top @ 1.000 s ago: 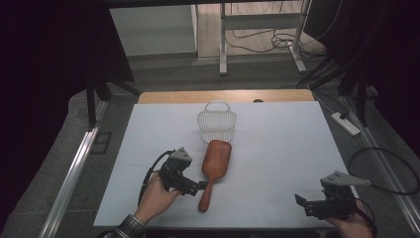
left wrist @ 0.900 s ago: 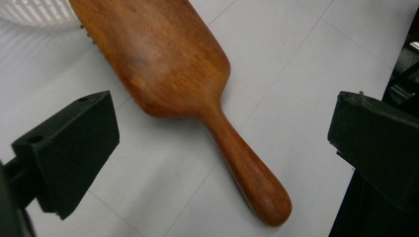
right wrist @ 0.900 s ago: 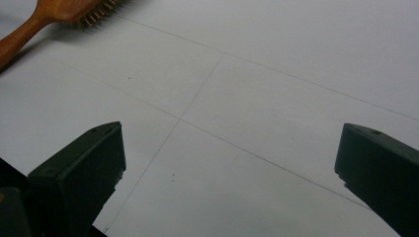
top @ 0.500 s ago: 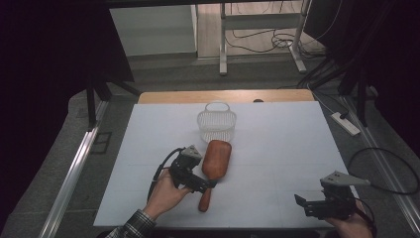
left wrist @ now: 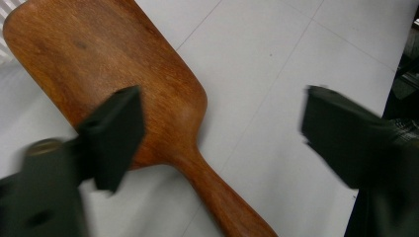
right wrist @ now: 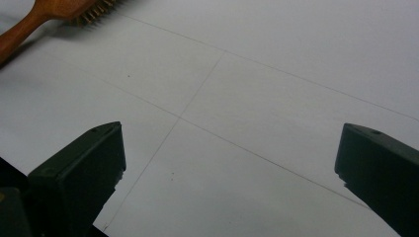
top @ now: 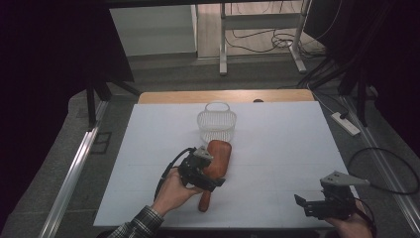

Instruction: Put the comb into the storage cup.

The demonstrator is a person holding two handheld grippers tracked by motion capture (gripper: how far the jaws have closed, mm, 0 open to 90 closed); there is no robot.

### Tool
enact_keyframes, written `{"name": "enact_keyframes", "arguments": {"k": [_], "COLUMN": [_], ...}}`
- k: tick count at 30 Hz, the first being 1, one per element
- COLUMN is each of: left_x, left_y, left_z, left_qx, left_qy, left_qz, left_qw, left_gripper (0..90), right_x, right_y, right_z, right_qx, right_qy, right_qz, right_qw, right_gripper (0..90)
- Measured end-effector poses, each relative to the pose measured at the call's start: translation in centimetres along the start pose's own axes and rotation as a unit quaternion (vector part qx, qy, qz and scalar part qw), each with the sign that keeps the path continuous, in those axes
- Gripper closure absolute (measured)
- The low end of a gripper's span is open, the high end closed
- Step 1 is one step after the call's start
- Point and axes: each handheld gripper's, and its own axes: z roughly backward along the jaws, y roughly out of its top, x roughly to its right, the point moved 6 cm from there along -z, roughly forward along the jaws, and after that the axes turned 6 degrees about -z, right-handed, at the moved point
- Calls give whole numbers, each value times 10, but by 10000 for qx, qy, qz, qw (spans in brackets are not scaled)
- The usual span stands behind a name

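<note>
Both left gripper (left wrist: 217,128) jaws, closing, straddle the hairbrush (left wrist: 123,84) untouched; bristles apparently show from the wide-open right gripper (right wrist: 230,163).

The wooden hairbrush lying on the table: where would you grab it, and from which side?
Probably by the narrow handle, just below where the wide head tapers in. The hairbrush lies flat, bristles down, so coming from above with one jaw on each side of the handle looks best. The left gripper is already above the neck; its jaws have just been closing, not yet touching the wood.

1 wooden hairbrush (top: 216,163), 1 white wire basket (top: 216,121), 2 hand-held grippers (top: 204,174).
</note>
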Motion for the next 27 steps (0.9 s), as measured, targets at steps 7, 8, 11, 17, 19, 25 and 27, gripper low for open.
{"name": "enact_keyframes", "arguments": {"k": [7, 8, 11, 17, 19, 25, 27], "left_x": [2, 2, 4, 5, 6, 11, 14], "left_y": [-2, -2, -4, -9, -11, -18, -22], "left_z": [2, 1, 0, -9, -12, -24, -29], "left_qx": [-35, -34, -84, -147, -198, -299, -382], "left_qy": [-166, -180, -132, -145, -135, -223, -252], "left_qz": [9, 11, -39, 58, 74, 139, 122], "left_qw": [9999, 9998, 9999, 9998, 9997, 9992, 9989], "left_gripper": [737, 773, 888, 889, 889, 889, 889], "right_x": [0, 0, 0, -1, -1, -1, -1], "right_y": [0, 0, 0, 0, 0, 0, 0], "right_z": [-1, -1, -1, -1, -1, -1, -1], "right_qx": [-23, -27, -32, -34, -46, -62, -66], "right_qy": [9, 10, 13, 21, 19, 23, 24], "right_qz": [4, 4, 5, 31, 37, 51, 63], "right_qw": [10000, 10000, 10000, 10000, 10000, 10000, 10000], "right_gripper": [0, 0, 0, 0, 0, 0, 0]}}
